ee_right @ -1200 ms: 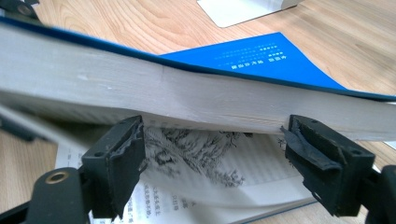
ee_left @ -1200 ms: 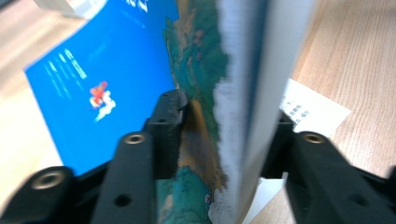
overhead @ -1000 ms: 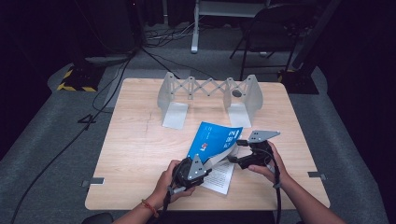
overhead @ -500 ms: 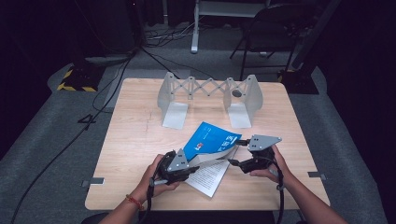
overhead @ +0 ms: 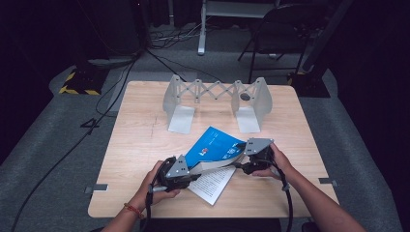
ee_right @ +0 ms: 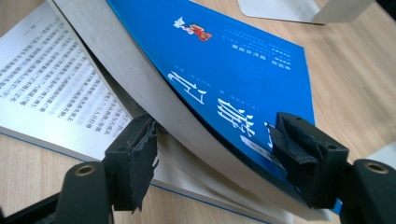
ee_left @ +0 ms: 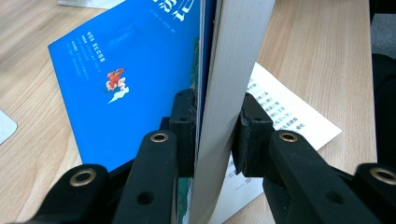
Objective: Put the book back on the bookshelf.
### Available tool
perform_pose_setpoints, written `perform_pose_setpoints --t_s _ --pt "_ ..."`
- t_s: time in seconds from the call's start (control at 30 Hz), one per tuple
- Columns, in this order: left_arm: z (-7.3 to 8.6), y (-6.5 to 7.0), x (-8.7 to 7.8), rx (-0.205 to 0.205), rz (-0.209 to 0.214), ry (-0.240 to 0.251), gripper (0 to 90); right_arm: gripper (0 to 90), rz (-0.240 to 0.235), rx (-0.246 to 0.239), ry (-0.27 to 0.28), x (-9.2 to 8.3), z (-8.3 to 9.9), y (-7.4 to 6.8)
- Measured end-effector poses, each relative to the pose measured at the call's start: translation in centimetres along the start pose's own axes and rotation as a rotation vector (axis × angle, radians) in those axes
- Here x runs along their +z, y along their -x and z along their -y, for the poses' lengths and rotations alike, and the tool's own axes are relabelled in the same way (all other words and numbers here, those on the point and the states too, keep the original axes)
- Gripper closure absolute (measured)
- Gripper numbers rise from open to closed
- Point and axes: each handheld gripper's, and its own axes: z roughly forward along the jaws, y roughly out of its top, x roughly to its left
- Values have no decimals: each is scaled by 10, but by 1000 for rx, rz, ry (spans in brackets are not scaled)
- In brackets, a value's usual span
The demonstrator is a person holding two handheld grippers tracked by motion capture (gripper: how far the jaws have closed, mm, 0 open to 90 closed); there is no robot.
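We see a wooden table point(overhead: 145, 145) from above, and on it lies a book point(overhead: 215, 147) with a blue cover, a little toward six o'clock from the table's middle. The book is open: a white page with printed lines lies flat on the wood, and the blue cover with a thick block of pages is lifted up from it and bends like an arch.

The left gripper point(overhead: 181, 175) is at about eight o'clock from the book. In the left gripper view its fingers point(ee_left: 184, 121) press from both sides on the block of pages point(ee_left: 229, 93), so this gripper point(ee_left: 212, 128) pinches the lifted part firmly at its edge.

The right gripper point(overhead: 251, 162) is at about four o'clock from the book, at the other end of the lifted part. In the right gripper view its fingers point(ee_right: 140, 154) are half spread, and the jaws have just been closing. The bent block of pages and the blue cover point(ee_right: 224, 70) pass between them; the gripper point(ee_right: 212, 154) has one finger under the pages and the other at the cover's edge. We cannot tell whether both pads press on the book already.

At twelve o'clock from the book, well apart from it, stands a grey folding rack point(overhead: 217, 99) with two end plates.
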Motion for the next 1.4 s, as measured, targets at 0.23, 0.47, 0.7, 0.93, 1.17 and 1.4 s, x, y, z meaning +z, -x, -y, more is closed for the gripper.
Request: perform_pose_setpoints --t_s 0.23,0.47,0.7,0.93,1.17,1.4 --pt "2 3 -1 1 -7 -10 702 407 -74 -49 -3 3 -3 6" --pt "4 5 3 -13 41 -43 508 494 -127 -80 -20 5 -10 9" --pt "4 10 -2 -27 28 -44 354 532 -123 -137 -22 6 -14 8" --pt "-5 17 -11 -61 -43 0 270 537 -111 -136 4 3 -19 9" --pt "-3 29 6 -30 -208 -50 218 550 -105 -98 19 6 -23 6" --pt "0 17 5 -46 -261 0 663 562 -109 -74 34 13 -31 1"
